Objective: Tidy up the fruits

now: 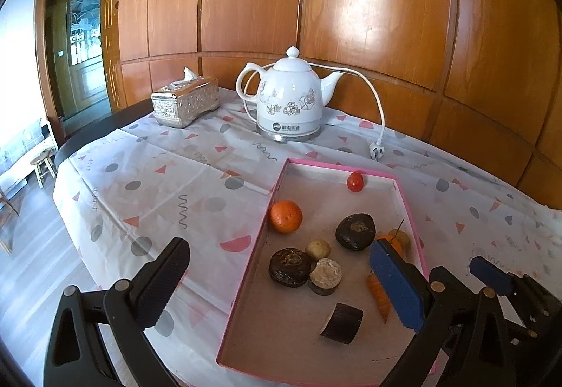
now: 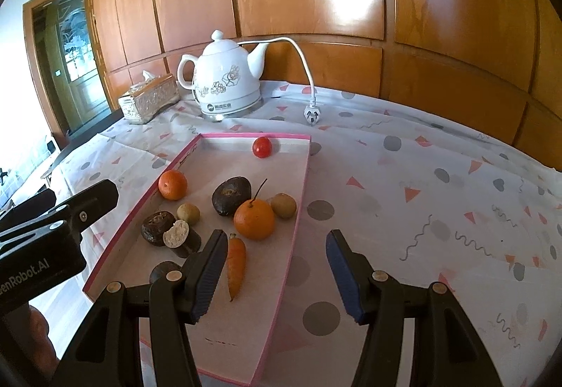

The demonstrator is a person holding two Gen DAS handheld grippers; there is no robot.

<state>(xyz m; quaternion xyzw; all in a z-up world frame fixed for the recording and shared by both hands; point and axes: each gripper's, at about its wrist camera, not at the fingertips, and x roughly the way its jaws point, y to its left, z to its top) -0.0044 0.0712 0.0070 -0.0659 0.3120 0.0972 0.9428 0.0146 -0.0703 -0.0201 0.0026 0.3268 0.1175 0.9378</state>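
A shallow pink-rimmed box [image 1: 277,187] [image 2: 298,211] lies on the table. In it are two oranges [image 1: 286,216] [image 2: 254,218], a red tomato [image 1: 355,181] [image 2: 262,147], a small carrot [image 1: 379,297] [image 2: 236,264], dark round fruits [image 1: 354,231] [image 2: 231,195], small tan fruits [image 2: 283,205] and cut dark pieces [image 1: 342,322]. My left gripper [image 1: 279,246] hangs wide open over the box's near left part, holding nothing. My right gripper [image 2: 277,239] is open above the box's right rim, just short of the stemmed orange, with nothing between its pads.
A white flowered kettle [image 1: 288,99] [image 2: 228,85] stands at the back, its cord and plug [image 1: 376,151] [image 2: 312,115] lying on the patterned cloth. A silver tissue box [image 1: 186,102] sits left of it. Wood panelling backs the table, whose dark edge [image 1: 87,130] curves away on the left.
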